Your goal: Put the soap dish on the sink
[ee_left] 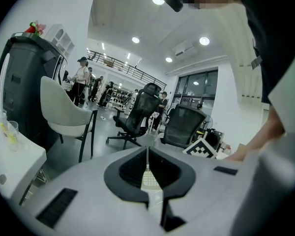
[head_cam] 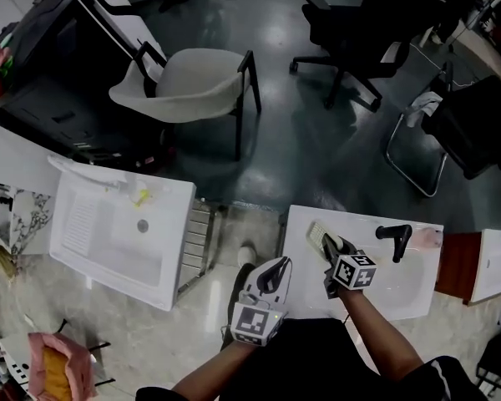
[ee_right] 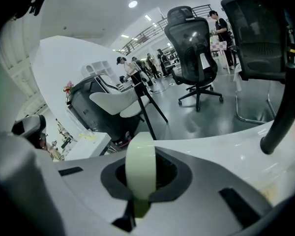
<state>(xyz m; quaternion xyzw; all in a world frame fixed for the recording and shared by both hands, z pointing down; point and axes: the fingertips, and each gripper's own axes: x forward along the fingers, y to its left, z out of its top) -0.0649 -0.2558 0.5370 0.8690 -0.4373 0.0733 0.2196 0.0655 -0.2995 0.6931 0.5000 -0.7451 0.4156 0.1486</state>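
Right tongs (head_cam: 328,246) clench a pale green, slatted soap dish (ee_right: 140,171); left tongs (ee_left: 147,156) closed, empty.

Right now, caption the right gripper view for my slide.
Right claw shut on a pale green soap dish over the white sink, black faucet at right.

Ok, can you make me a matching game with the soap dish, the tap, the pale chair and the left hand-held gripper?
1 soap dish
2 tap
3 pale chair
4 left hand-held gripper

A stands on the dark floor
B shut, empty
C black, on the sink
D pinched in the right hand-held gripper

Pairs: 1-D, 2-C, 3-A, 4-B.
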